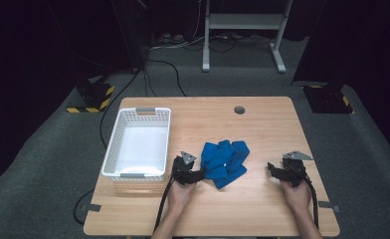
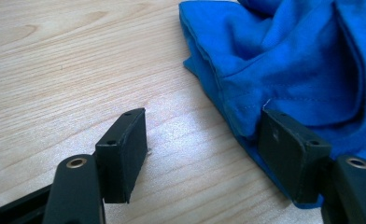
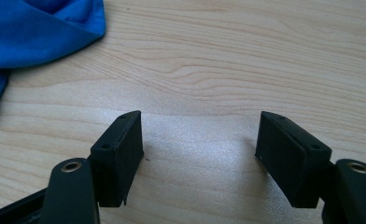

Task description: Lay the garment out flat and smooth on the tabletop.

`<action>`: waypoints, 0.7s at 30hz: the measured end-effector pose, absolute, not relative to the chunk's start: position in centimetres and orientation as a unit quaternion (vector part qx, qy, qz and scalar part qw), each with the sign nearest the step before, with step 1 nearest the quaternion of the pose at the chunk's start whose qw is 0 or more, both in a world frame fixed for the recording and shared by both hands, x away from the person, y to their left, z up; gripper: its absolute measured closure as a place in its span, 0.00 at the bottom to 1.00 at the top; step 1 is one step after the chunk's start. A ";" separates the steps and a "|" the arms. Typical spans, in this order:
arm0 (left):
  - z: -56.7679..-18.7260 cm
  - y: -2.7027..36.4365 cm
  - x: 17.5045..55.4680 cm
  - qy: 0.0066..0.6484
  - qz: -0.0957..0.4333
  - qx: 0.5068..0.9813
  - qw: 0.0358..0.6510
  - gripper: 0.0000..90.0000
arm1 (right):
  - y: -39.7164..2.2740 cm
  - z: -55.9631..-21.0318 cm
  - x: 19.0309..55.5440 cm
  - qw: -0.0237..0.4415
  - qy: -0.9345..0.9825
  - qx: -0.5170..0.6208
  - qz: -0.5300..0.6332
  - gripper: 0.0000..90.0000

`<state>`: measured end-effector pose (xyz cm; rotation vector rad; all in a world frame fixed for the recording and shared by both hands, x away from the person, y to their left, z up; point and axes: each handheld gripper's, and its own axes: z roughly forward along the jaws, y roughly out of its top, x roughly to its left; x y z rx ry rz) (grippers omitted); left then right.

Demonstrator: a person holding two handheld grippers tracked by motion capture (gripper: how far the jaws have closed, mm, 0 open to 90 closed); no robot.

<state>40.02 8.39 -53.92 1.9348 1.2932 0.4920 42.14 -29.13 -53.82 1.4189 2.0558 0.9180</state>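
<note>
Blue cloth (image 1: 225, 163): one | basket (image 1: 114, 140): one | left claw (image 2: 202, 154) released at cloth edge | right claw (image 3: 200, 156) released

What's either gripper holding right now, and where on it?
Nothing. Left gripper is open at the blue cloth's hem, one jaw over the edge; right gripper is open over bare table.

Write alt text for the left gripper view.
The left gripper rests open on a pale wooden table, one black jaw against the hem of a crumpled blue cloth, the other on bare wood.
</note>
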 end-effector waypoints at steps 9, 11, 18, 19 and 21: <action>-54.0 8.4 39.8 0.496 0.194 0.759 0.374 0.36 | -29.0 -53.8 42.1 0.234 0.755 0.514 0.333 0.29; -53.9 8.7 39.8 0.496 0.174 0.758 0.386 0.35 | -28.8 -53.8 42.0 0.226 0.761 0.507 0.336 0.29; -52.4 8.4 39.5 0.473 0.165 0.754 0.424 0.35 | -27.6 -52.8 42.0 0.202 0.765 0.488 0.367 0.31; -52.1 8.2 39.4 0.468 0.168 0.755 0.427 0.35 | -27.1 -52.5 42.0 0.202 0.768 0.481 0.371 0.32; -51.6 7.8 39.5 0.458 0.172 0.757 0.432 0.36 | -26.1 -52.3 41.8 0.204 0.774 0.464 0.379 0.34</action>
